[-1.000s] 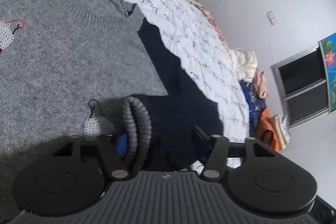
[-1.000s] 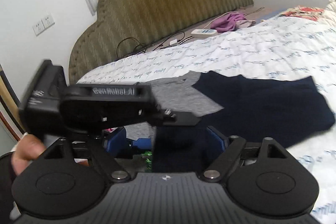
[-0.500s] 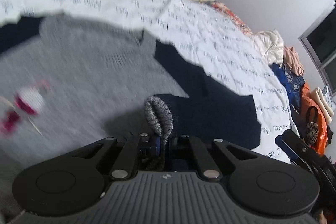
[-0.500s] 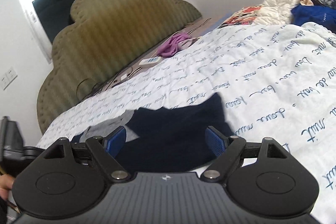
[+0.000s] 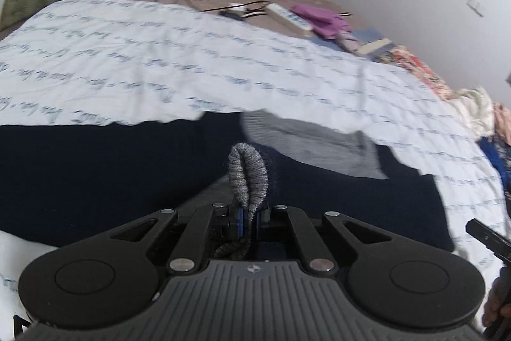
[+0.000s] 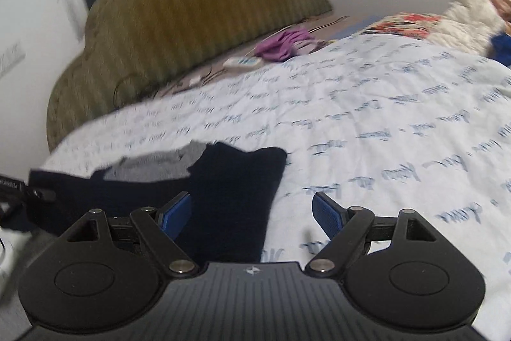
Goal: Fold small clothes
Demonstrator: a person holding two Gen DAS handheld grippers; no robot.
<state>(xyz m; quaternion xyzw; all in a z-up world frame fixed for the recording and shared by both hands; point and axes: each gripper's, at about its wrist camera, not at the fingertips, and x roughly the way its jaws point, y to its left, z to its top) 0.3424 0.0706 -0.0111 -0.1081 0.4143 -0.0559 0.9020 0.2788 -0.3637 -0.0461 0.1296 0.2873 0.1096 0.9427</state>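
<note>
While the grey-and-navy sweater (image 5: 95, 168) lay spread on the white script-printed bedcover (image 5: 159, 59), one of its navy sleeves was being carried across the body, so the step in hand looked like the first sleeve fold. The grey ribbed cuff (image 5: 248, 178) of that sleeve stood up in a loop from the left gripper (image 5: 248, 221), whose jaws were clamped together on the knit; the cuff's tail hung out below the pads. A patch of the grey body (image 5: 319, 146) showed beyond it, with navy cloth on both sides.

In the right wrist view the other navy sleeve (image 6: 236, 197) lay flat on the bedcover, reaching toward the right gripper (image 6: 252, 213). That claw stood wide apart with nothing between its blue pads (image 6: 329, 214); the left-hand pad sat over the sleeve's edge, though whether it touched I could not tell.

Next, by my judgement, the held cuff needed laying down flat on the body and releasing, without dragging the sweater askew, while the right claw took up the far sleeve.
</note>
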